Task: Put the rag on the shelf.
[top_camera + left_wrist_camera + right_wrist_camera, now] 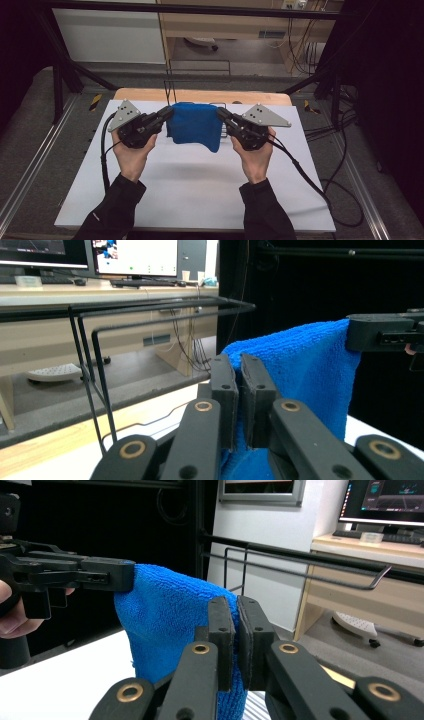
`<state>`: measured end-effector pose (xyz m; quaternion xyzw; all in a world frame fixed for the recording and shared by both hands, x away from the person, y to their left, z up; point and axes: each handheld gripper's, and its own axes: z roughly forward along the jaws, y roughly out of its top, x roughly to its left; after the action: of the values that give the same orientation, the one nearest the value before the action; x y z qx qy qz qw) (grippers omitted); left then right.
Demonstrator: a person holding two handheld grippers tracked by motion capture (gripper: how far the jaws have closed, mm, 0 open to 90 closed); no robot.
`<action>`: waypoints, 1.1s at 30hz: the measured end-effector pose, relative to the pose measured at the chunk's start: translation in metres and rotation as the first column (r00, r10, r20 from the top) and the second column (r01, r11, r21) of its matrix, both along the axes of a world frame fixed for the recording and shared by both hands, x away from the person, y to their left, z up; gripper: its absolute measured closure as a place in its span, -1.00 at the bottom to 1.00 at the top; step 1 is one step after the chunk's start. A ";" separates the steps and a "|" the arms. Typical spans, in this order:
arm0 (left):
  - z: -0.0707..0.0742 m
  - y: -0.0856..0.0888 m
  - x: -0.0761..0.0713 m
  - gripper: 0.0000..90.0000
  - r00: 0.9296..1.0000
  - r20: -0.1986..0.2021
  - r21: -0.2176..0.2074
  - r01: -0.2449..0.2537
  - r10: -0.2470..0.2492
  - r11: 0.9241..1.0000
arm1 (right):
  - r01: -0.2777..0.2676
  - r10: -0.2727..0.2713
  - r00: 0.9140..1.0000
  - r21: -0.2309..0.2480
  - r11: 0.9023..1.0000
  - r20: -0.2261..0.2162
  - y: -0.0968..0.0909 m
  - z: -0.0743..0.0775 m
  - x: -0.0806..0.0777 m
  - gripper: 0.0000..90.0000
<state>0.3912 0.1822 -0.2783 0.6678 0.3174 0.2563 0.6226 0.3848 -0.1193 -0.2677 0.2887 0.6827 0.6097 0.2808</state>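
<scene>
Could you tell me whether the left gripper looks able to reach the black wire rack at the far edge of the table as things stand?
Probably not freely: the left gripper is shut on the blue terry cloth, shared with the right gripper; the black wire rack stands beyond.

We see a white table [200, 190] with a wood edge [200, 95] at its far side. A black wire rack [199, 70] stands just past the table's far side. Behind the table is a tan desk [60, 295] with screens [135, 257] on top. Under the desk lies a white chair base [52, 372]. Black cables [345, 200] lie on the grey floor [35, 130] right of the table.
</scene>
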 end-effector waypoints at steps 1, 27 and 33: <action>0.002 0.000 0.001 0.90 1.000 0.003 -0.007 -0.001 0.001 1.000 | 0.000 0.000 1.000 0.000 1.000 0.000 0.000 0.000 0.000 0.91; 0.038 -0.009 0.026 0.90 0.998 0.065 -0.081 -0.003 0.008 0.997 | 0.047 -0.051 0.993 0.042 0.998 0.102 -0.004 0.036 0.019 0.91; 0.049 -0.011 0.032 0.90 0.997 0.081 -0.088 -0.005 0.012 0.996 | 0.058 -0.064 0.989 0.046 0.997 0.130 -0.004 0.048 0.023 0.91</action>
<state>0.4230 0.1711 -0.2294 0.6276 0.3054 0.2718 0.6625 0.4080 -0.1233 -0.2202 0.2746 0.6406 0.6327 0.3374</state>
